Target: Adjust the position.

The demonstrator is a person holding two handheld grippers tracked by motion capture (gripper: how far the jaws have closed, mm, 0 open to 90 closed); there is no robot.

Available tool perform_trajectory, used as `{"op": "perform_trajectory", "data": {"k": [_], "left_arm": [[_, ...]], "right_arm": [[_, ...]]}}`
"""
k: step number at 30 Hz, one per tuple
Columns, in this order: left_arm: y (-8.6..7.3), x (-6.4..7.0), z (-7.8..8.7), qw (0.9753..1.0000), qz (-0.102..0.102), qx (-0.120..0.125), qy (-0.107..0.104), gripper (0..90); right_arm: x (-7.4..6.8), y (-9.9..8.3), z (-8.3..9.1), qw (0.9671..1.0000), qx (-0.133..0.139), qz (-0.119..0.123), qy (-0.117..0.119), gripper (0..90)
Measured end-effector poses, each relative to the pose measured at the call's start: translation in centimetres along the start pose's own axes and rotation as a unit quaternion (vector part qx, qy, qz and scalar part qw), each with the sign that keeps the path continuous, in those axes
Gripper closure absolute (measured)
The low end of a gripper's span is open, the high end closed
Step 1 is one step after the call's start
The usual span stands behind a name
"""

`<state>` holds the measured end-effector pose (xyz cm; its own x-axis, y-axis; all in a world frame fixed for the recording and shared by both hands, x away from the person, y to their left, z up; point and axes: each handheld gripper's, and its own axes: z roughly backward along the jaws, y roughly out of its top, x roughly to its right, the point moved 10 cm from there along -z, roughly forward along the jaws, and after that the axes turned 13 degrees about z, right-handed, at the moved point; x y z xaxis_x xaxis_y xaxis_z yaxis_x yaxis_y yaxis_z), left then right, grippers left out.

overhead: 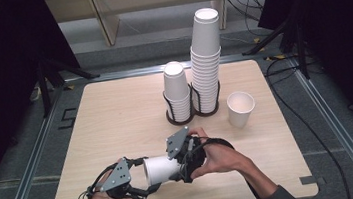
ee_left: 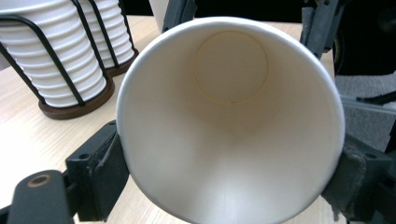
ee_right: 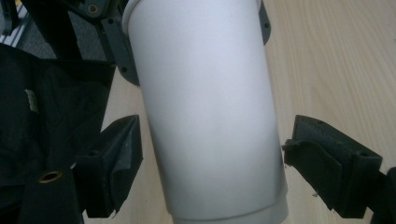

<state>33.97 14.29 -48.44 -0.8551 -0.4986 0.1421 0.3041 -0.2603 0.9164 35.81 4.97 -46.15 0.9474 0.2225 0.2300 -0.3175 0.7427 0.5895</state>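
A white paper cup lies on its side in the air between my two grippers, over the front of the wooden table. My left gripper is shut on the cup's rim. In the left gripper view the cup's open mouth faces the camera and both pads press its edge. My right gripper stands open around the cup's base end. The right gripper view has the cup wall between the jaws of my right gripper, with a thin gap at each pad.
Two stacks of upturned white cups stand in black wire holders at the table's back middle: a short stack and a tall stack. One single cup stands upright to their right. The stacks also appear in the left gripper view.
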Motion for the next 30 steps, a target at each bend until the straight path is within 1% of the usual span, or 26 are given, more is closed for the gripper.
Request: {"op": "perform_trajectory", "data": {"k": [2,3,4,5,6,7,8,9,10,11,12,13,15,16,17,19,20,22,23,25,26,27,28,29,30], "left_arm": [[-0.1,0.0,0.1,1.0,0.002,-0.006,0.002,13.6],[0.0,0.0,0.0,1.0,-0.001,-0.002,-0.001,13.6],[0.0,0.1,0.0,1.0,0.003,0.0,-0.002,13.6],[0.0,0.1,0.1,1.0,0.0,-0.006,-0.001,13.6],[0.0,0.2,0.0,1.0,-0.003,-0.005,-0.003,13.6],[-0.1,0.2,0.0,1.0,-0.001,-0.007,-0.001,13.6],[-0.2,0.3,0.0,0.9999,-0.003,-0.013,-0.001,13.6],[-0.2,0.2,-0.1,0.9998,-0.012,-0.015,-0.004,13.6],[-0.3,0.3,-0.1,0.9998,-0.006,-0.017,-0.002,13.6],[-0.3,0.4,-0.1,0.9998,-0.005,-0.016,-0.003,13.6],[-0.3,0.5,-0.1,0.9998,-0.008,-0.018,-0.005,13.6],[-0.3,0.4,-0.1,0.9997,-0.012,-0.019,-0.006,13.6],[-0.3,0.6,-0.1,0.9998,-0.011,-0.017,-0.009,13.6],[-0.2,0.7,-0.2,0.9998,-0.011,-0.013,-0.012,13.6],[-0.3,0.6,-0.1,0.9997,-0.012,-0.018,-0.009,13.6],[-0.3,0.7,-0.1,0.9997,-0.013,-0.019,-0.01,13.6],[-0.3,0.7,-0.1,0.9997,-0.014,-0.019,-0.01,13.6],[-0.3,0.7,-0.1,0.9996,-0.016,-0.021,-0.01,13.6],[-0.3,0.7,-0.1,0.9996,-0.015,-0.021,-0.01,13.6],[-0.4,0.6,-0.1,0.9995,-0.019,-0.023,-0.011,13.6],[-0.3,0.7,-0.1,0.9995,-0.02,-0.022,-0.011,13.6],[-0.4,0.7,-0.1,0.9995,-0.021,-0.023,-0.01,13.6],[-0.4,0.8,-0.2,0.9995,-0.018,-0.023,-0.011,13.6],[-0.4,0.8,-0.2,0.9995,-0.019,-0.024,-0.009,13.6],[-0.4,0.8,-0.2,0.9995,-0.02,-0.024,-0.01,13.6]], "right_arm": [[-0.1,-0.1,-0.3,1.0,-0.004,0.001,0.002,18.2],[-0.1,-0.2,-0.4,1.0,-0.009,0.002,0.002,18.3],[-0.2,-0.3,-0.5,0.9999,-0.013,0.007,0.003,18.3],[-0.2,-0.3,-0.6,0.9999,-0.015,0.006,0.003,18.3],[-0.3,-0.3,-0.7,0.9999,-0.016,0.006,0.003,18.3],[-0.3,-0.4,-0.8,0.9998,-0.02,0.008,0.001,18.3],[-0.4,-0.3,-1.0,0.9997,-0.023,0.01,0.004,18.4],[-0.5,-0.3,-1.1,0.9996,-0.026,0.011,0.005,18.3],[-0.5,-0.3,-1.3,0.9995,-0.028,0.014,0.005,18.3],[-0.7,-0.3,-1.4,0.9995,-0.028,0.014,0.008,18.3],[-0.8,-0.3,-1.6,0.9994,-0.031,0.012,0.01,18.2],[-0.6,-0.3,-1.7,0.9992,-0.032,0.025,0.005,18.2],[-0.7,-0.3,-1.8,0.9989,-0.035,0.031,0.006,18.1],[-0.8,-0.3,-1.9,0.9989,-0.036,0.029,0.009,18.3],[-0.7,-0.3,-2.0,0.9988,-0.038,0.03,0.006,18.5],[-0.8,-0.4,-2.1,0.9986,-0.039,0.033,0.008,18.7],[-1.0,-0.4,-2.2,0.9988,-0.041,0.022,0.013,18.9],[-1.1,-0.5,-2.2,0.9988,-0.041,0.022,0.015,19.3],[-0.9,-0.4,-2.2,0.9986,-0.041,0.032,0.011,19.4],[-0.8,-0.4,-2.3,0.9983,-0.044,0.038,0.009,19.6],[-0.6,-0.5,-2.2,0.9979,-0.049,0.042,0.003,19.6],[-0.5,-0.6,-2.3,0.9973,-0.052,0.051,0.003,19.6],[-0.7,-0.7,-2.4,0.9977,-0.056,0.039,0.006,19.5],[-0.7,-0.6,-2.4,0.9973,-0.053,0.051,0.005,19.5],[-0.7,-0.6,-2.5,0.9972,-0.055,0.05,0.004,19.5]]}}
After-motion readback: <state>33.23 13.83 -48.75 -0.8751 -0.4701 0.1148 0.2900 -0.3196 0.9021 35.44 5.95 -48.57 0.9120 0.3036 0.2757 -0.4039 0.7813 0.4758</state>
